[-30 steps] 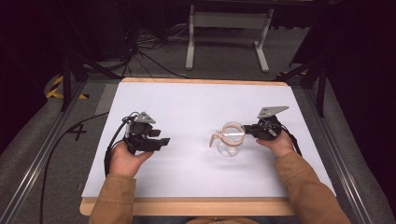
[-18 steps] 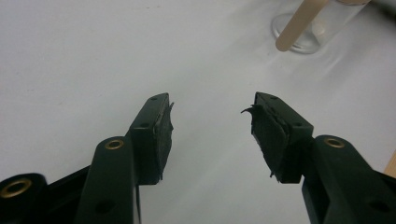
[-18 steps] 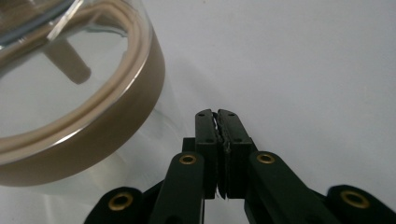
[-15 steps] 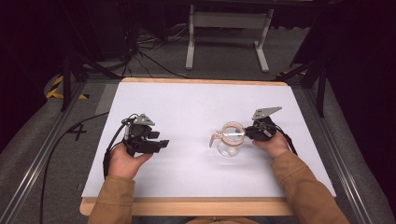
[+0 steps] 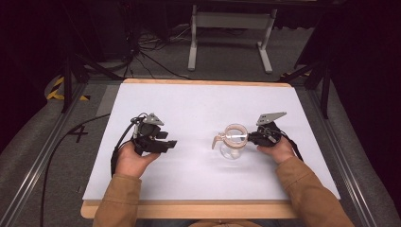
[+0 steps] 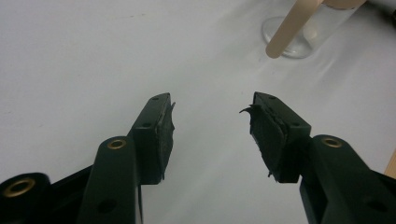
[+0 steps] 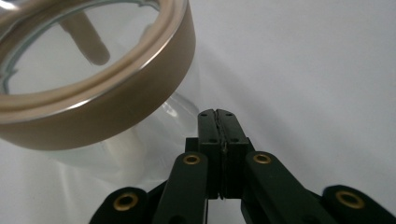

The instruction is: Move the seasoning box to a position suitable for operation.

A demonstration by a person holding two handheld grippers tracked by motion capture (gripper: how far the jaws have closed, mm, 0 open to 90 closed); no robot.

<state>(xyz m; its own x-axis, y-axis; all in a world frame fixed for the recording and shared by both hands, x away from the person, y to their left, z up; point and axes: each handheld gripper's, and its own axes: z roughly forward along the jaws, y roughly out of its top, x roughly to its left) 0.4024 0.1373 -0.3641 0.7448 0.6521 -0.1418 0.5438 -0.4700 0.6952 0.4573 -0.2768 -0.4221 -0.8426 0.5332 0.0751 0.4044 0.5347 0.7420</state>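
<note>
A clear glass jar (image 5: 233, 146) with a tan rim and a slim tan handle stands upright on the white table (image 5: 198, 109), right of the middle. The right gripper (image 5: 253, 138) sits just beside the jar's right side, its jaws pressed flat together with nothing between them; in the right gripper view the tips (image 7: 217, 122) lie close under the jar's rim (image 7: 116, 100). The left gripper (image 5: 171, 143) rests well apart on the left, jaws spread and empty, pointing toward the jar (image 6: 299, 35).

Right tool (image 5: 250, 138) beside glass jar (image 5: 232, 142); left tool (image 5: 171, 143) apart.
</note>
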